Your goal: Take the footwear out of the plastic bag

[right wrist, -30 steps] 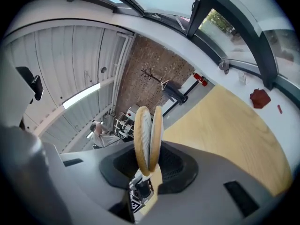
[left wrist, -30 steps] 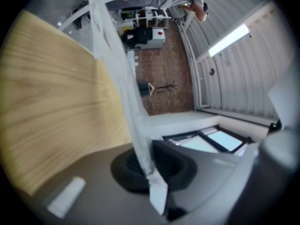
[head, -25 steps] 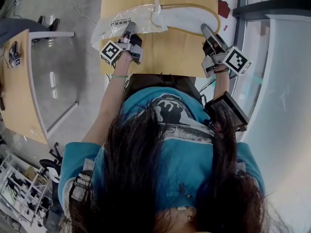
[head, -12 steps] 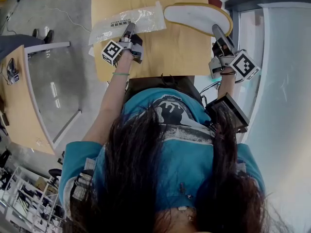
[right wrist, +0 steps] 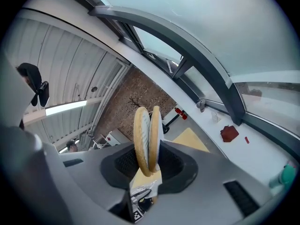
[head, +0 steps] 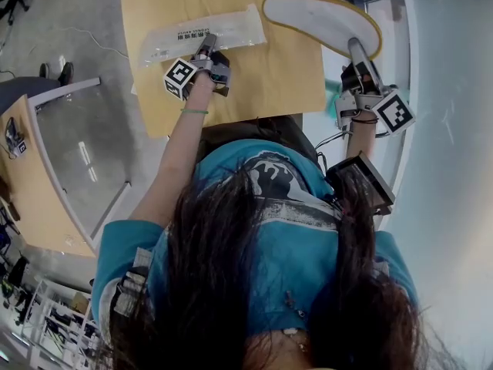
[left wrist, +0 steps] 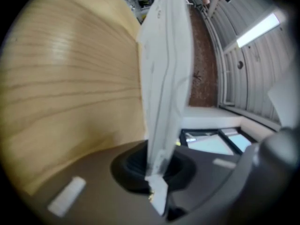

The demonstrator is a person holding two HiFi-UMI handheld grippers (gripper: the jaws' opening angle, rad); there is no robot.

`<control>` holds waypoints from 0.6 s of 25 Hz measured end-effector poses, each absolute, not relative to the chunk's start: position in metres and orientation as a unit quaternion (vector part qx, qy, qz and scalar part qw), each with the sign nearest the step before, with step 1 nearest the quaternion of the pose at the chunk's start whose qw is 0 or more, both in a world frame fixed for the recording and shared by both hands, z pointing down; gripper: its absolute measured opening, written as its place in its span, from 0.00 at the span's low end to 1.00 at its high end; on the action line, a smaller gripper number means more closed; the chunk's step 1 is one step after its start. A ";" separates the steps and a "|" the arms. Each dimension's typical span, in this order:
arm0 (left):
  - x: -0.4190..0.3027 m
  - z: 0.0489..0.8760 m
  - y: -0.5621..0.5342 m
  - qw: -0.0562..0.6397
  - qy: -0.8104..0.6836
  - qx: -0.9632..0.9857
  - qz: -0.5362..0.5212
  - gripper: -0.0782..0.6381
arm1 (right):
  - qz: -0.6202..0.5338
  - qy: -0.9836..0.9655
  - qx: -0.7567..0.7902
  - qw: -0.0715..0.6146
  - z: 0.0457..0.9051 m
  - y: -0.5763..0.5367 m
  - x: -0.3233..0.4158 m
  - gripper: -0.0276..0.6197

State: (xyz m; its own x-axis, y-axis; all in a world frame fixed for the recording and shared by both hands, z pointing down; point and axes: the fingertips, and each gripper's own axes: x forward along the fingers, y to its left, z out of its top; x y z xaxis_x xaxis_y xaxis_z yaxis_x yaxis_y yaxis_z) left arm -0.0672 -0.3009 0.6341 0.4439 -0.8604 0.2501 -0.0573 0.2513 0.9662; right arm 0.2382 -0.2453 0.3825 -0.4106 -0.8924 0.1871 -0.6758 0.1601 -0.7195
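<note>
Slippers (head: 317, 20): we hold the white pair with tan edges by one end between the right fingers (right wrist: 220, 172). The rest of the pair reaches out past the fingertips, and the two soles sit pressed flat together (right wrist: 147, 137).
Bag (head: 219, 33): it is empty and flat, and its near edge is caught between the left fingers (left wrist: 93, 191). The rest stretches away from them (left wrist: 164, 78).
Left gripper (head: 207, 48): its fingers are pressed together, pinching the thin plastic.
Right gripper (head: 357, 49): its fingers are partly spread and clamped on the slippers.
Table (head: 262, 83): its wooden top lies under the left fingers. The right fingers are past its right edge.
Change: a second ago the slippers were half inside the bag's mouth, and half a second ago they were just clear of it. Now we see them well apart from it, with the right gripper swung away to the right.
Gap: bare wood shows between bag and slippers.
</note>
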 end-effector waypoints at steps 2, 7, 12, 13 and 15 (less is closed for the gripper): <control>-0.054 0.637 -0.304 0.671 -0.433 0.520 -0.303 0.11 | -0.390 0.745 -0.519 0.154 0.385 -0.244 0.246 0.19; -0.034 0.644 -0.307 0.692 -0.424 0.503 -0.296 0.11 | -0.431 0.744 -0.475 0.186 0.395 -0.250 0.227 0.19; -0.023 0.649 -0.310 0.702 -0.421 0.482 -0.311 0.12 | -0.456 0.748 -0.449 0.176 0.408 -0.257 0.204 0.19; -0.020 0.650 -0.311 0.705 -0.420 0.479 -0.312 0.13 | -0.463 0.744 -0.448 0.176 0.413 -0.258 0.203 0.19; -0.015 0.651 -0.311 0.712 -0.412 0.474 -0.314 0.15 | -0.480 0.732 -0.448 0.182 0.425 -0.261 0.202 0.19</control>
State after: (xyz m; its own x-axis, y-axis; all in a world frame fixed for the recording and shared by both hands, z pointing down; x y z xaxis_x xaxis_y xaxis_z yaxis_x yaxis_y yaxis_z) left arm -0.0148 -0.3112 0.6513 0.4625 -0.8382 0.2890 0.0569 0.3533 0.9338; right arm 0.2021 -0.2611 0.4252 -0.5330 -0.8302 0.1633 -0.4801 0.1379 -0.8663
